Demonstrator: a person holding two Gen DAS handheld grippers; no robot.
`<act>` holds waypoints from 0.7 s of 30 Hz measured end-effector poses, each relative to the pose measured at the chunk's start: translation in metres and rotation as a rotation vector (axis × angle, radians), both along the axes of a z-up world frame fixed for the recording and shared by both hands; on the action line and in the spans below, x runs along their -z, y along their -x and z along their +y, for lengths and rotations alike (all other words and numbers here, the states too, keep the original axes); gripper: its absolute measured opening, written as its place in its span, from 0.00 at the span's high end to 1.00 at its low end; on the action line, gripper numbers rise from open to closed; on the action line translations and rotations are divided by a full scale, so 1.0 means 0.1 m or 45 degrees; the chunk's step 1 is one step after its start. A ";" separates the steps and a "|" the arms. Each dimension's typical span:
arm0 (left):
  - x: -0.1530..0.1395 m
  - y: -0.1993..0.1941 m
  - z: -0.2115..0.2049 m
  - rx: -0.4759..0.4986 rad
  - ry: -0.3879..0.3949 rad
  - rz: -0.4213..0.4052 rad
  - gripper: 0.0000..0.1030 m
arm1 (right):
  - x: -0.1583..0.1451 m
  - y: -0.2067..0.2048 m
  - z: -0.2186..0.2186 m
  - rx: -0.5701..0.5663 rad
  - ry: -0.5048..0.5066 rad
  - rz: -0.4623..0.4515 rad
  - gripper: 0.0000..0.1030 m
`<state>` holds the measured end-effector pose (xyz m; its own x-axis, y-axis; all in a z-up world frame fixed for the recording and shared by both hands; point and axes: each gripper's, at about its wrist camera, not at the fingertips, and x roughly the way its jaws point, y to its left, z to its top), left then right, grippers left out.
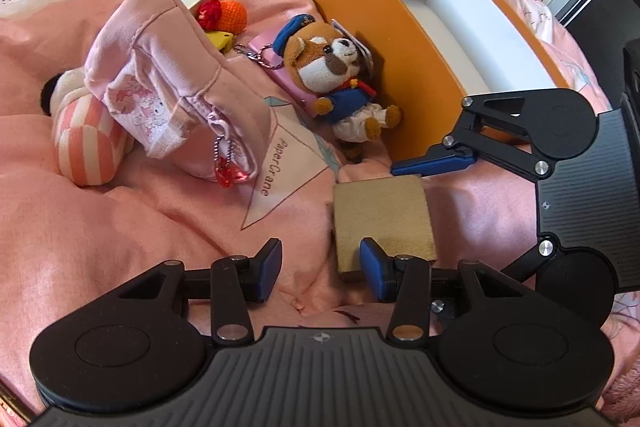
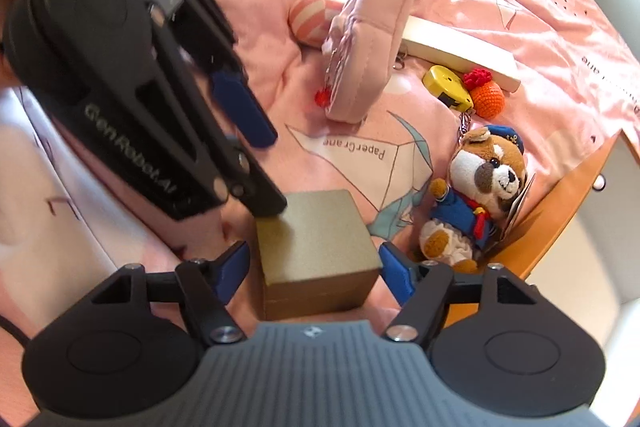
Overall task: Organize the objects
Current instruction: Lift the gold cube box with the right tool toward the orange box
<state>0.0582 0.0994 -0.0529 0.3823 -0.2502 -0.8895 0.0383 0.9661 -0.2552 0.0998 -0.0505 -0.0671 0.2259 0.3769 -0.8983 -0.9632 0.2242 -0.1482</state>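
Observation:
A small gold box [image 2: 316,239] lies on the pink bedspread [image 1: 120,227]. My right gripper [image 2: 315,267] straddles it, jaws open, with a gap showing at the left pad. In the left wrist view the same gold box [image 1: 382,219] sits just ahead of my left gripper [image 1: 320,267]. That gripper is open with only blanket between its pads, and its right finger [image 1: 374,269] overlaps the box's near corner. An orange storage box [image 1: 360,39] with a white inside stands open behind. A plush dog in a sailor suit [image 1: 336,67] leans against its wall.
A pink zip pouch [image 1: 160,75] lies on a striped plush [image 1: 84,147] at the left. Behind it are a yellow tape measure [image 2: 446,85], an orange crochet ball [image 2: 486,99] and a flat cream box [image 2: 456,51]. The two grippers stand close together over the gold box.

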 end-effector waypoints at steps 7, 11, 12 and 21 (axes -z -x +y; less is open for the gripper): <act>-0.05 0.08 0.03 -0.030 -0.022 -0.023 0.49 | 0.05 -0.02 0.03 0.015 0.004 -0.017 0.34; -0.14 0.10 0.09 -0.092 -0.005 -0.083 0.49 | -0.03 -0.10 -0.02 0.115 -0.058 0.030 0.35; -0.19 0.10 0.11 -0.121 0.005 -0.109 0.49 | -0.06 -0.13 -0.03 0.148 -0.079 0.036 0.35; -0.41 -0.05 0.41 -0.606 0.072 -0.240 0.27 | -0.44 -0.40 -0.11 0.451 -0.301 0.031 0.35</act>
<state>0.0635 0.1403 -0.0118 0.6179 -0.0550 -0.7843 -0.3518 0.8728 -0.3384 0.1399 -0.0617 -0.0227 0.3580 0.4758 -0.8034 -0.8232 0.5669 -0.0310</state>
